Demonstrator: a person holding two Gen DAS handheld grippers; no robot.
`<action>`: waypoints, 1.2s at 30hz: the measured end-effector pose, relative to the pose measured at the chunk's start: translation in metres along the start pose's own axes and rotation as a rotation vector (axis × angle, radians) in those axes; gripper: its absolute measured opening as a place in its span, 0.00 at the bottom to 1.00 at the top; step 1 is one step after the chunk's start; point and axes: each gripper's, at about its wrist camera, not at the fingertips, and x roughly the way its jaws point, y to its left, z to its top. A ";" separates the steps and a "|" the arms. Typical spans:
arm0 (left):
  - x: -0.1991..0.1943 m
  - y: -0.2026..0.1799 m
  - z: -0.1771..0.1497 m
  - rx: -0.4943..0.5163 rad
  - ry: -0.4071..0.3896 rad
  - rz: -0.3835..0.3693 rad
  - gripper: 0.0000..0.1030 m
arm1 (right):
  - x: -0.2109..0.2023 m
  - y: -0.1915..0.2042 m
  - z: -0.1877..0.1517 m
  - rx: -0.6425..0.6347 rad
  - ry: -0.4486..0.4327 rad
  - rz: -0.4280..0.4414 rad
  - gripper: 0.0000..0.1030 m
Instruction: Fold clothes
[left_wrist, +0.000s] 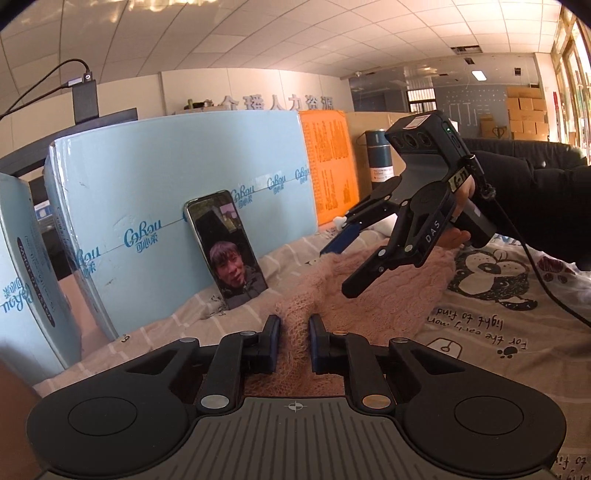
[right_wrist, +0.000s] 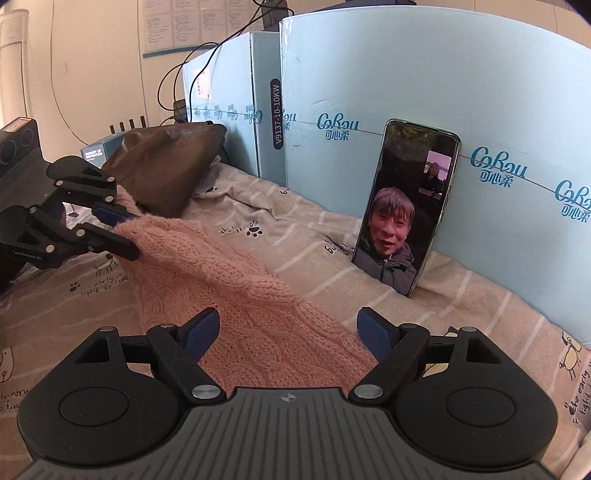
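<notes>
The left gripper (left_wrist: 294, 341) has its fingers (left_wrist: 271, 341) drawn close together with a ridge of the pink sweater (left_wrist: 369, 291) pinched between them. That grip lifts the knit off the bed sheet (right_wrist: 303, 236), probably so an edge can be carried over for a fold. In the right wrist view the cloth rises from the sheet up into those fingers, so the hold bears the weight on that side.

The right gripper (right_wrist: 288, 330) hangs over the sweater with its fingers (right_wrist: 201, 332) spread wide and nothing between them. The knit lies below and just ahead of them, so it looks poised to take a second hold.

Beyond both sets of fingers the sheet carries a phone (right_wrist: 406, 206), which is propped upright against a pale blue box (right_wrist: 443, 92), likely to keep its screen facing the person. Further off, left of the right fingers, a brown cloth (right_wrist: 166, 162) lies heaped beside another such box.
</notes>
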 end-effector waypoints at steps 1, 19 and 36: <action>-0.003 -0.002 0.000 0.003 -0.008 -0.009 0.14 | 0.000 0.001 0.000 -0.005 0.003 -0.007 0.78; -0.034 -0.005 -0.015 -0.018 -0.046 -0.090 0.12 | -0.050 0.053 -0.014 -0.102 -0.074 -0.076 0.16; -0.053 0.005 -0.026 -0.081 0.022 -0.232 0.13 | -0.111 0.122 -0.060 0.068 -0.185 -0.032 0.11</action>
